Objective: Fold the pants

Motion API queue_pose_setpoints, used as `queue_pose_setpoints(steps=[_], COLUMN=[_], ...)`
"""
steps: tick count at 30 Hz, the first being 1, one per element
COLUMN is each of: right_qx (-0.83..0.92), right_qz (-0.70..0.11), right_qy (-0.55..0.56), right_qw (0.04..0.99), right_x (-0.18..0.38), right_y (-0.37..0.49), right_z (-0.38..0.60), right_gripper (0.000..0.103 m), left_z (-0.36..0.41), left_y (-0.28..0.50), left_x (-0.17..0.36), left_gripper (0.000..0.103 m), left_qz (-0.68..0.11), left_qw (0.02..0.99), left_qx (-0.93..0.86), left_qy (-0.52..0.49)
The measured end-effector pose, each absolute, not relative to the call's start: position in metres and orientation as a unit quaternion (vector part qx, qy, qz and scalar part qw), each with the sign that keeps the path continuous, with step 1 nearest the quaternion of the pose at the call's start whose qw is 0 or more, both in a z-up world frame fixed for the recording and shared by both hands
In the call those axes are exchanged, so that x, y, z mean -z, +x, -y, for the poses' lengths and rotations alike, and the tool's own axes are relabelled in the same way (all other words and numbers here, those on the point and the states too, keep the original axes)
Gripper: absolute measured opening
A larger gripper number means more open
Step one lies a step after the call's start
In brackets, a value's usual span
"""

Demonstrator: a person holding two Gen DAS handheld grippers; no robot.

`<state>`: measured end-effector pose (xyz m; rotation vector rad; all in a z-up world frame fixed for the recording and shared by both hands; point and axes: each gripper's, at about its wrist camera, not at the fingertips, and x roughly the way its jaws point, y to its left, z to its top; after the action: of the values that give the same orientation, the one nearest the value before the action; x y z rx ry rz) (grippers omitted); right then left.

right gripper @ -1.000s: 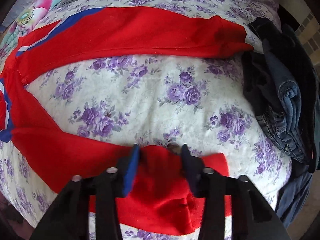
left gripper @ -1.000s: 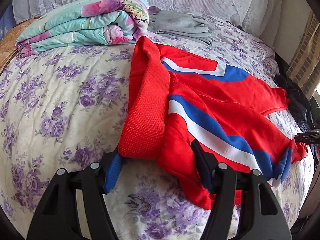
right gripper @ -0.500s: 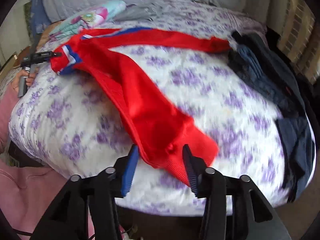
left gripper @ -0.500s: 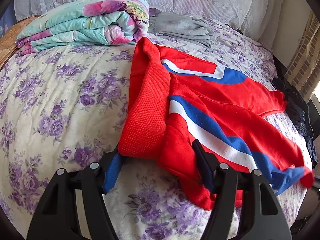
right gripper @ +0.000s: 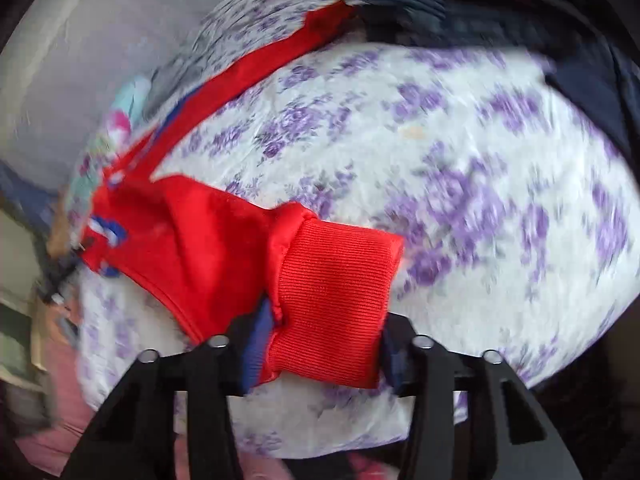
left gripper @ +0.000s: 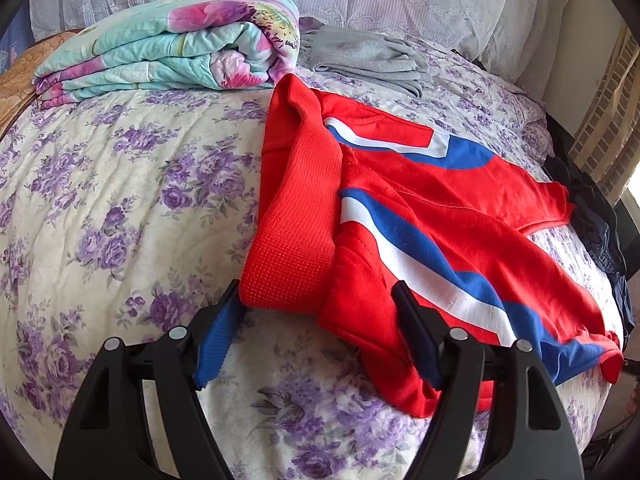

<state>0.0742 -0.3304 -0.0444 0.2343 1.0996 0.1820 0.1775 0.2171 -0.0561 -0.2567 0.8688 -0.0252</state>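
Note:
Red pants (left gripper: 420,208) with blue and white stripes lie on the flowered bed (left gripper: 120,200), the ribbed waistband (left gripper: 292,220) nearest me. My left gripper (left gripper: 316,312) is open, its fingers either side of the waistband's near corner and the hip fabric. In the blurred right wrist view my right gripper (right gripper: 320,336) has the ribbed red cuff (right gripper: 332,300) of one leg between its fingers and holds it lifted above the bed (right gripper: 460,184). The leg (right gripper: 192,232) stretches away to the left. The other leg (right gripper: 248,76) lies flat across the bed.
A folded floral quilt (left gripper: 168,48) and grey clothes (left gripper: 360,56) lie at the bed's far side. Dark jeans and clothes (left gripper: 596,216) are piled at the right edge, also seen in the right wrist view (right gripper: 500,12). A curtain hangs behind.
My right gripper has lifted the leg cuff off the bed and swung it left and upward, dragging the near leg over. My left gripper has stayed at the waistband.

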Motion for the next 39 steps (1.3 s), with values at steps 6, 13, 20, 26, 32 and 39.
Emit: queue_pose_setpoints(steps=[6,13,20,26,32,39], right_qx=[0.014,0.091,-0.039,-0.319,-0.339,-0.293], right_qz=[-0.358,-0.445,-0.335,-0.259,-0.201,-0.255], right_qy=[-0.138,-0.098,-0.091,-0.194,-0.342,-0.363], right_qw=[0.923,0.885,0.937,0.891,0.853,0.847], right_x=[-0.041,0.023,-0.015,-0.024,0.011,0.042], right_y=[0.090,0.139,0.102,0.096,0.114,0.147], right_z=[0.312,0.365,0.256,0.042,-0.131,-0.180], right_gripper=[0.024,0.073,0.075,0.076,0.076,0.032], left_z=[-0.219,-0.221,-0.239,-0.277,-0.333,-0.373], left_y=[0.174,0.170,0.154,0.130,0.098,0.070], left_x=[0.057,0.057,0.038,0.021,0.019,0.018], left_gripper=[0.076,0.085,0.083,0.081,0.081,0.082], left_qz=[-0.415,-0.415,-0.370,-0.320,-0.282,-0.243], left_qw=[0.900,0.900,0.916,0.924,0.911,0.894], left_qx=[0.013,0.001,-0.033,-0.093,-0.167,-0.186], left_qy=[-0.132,-0.135,-0.153,-0.189,-0.251,-0.328])
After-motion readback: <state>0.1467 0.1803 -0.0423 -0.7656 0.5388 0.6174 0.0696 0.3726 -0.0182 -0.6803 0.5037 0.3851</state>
